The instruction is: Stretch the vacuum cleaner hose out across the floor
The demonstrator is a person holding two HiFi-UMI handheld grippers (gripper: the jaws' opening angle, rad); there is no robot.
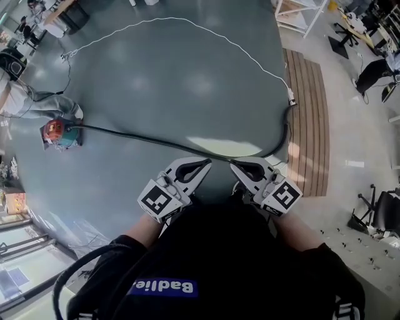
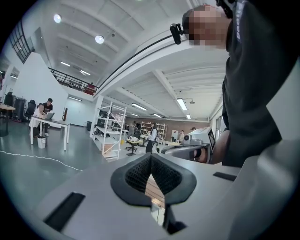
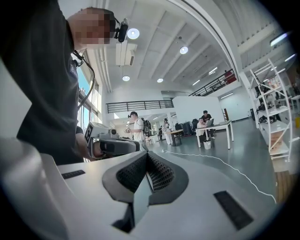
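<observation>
Stands at the near edge of the grey floor (image 1: pixel 187 81) with a tool in each hand, both raised close in front of a black top (image 1: pixel 231 262). Holds the left tool (image 1: pixel 203 165) with jaws closed flat on each other, dark ribbed pads meeting and nothing caught between them. Holds the right tool (image 1: pixel 237 166) just beside it in the same state: jaws together, empty. Points the two tips toward each other, near but apart.

Leaves the hose (image 1: pixel 144 139) lying on the floor, touched by neither tool. Starts at the red and teal vacuum cleaner (image 1: pixel 59 133) near the floor's left edge, runs as a thin black line across toward the tools, passes just beyond their tips, then bends up along the right edge. Ends there beside the wooden strip (image 1: pixel 309 119) that borders the floor, meeting a small white fitting.

Beyond it, a white cord (image 1: pixel 175 19) in a wide arc from the far left corner round to that same right-edge fitting. Behind, in the gripper views, shelving, desks and several people, well away.
</observation>
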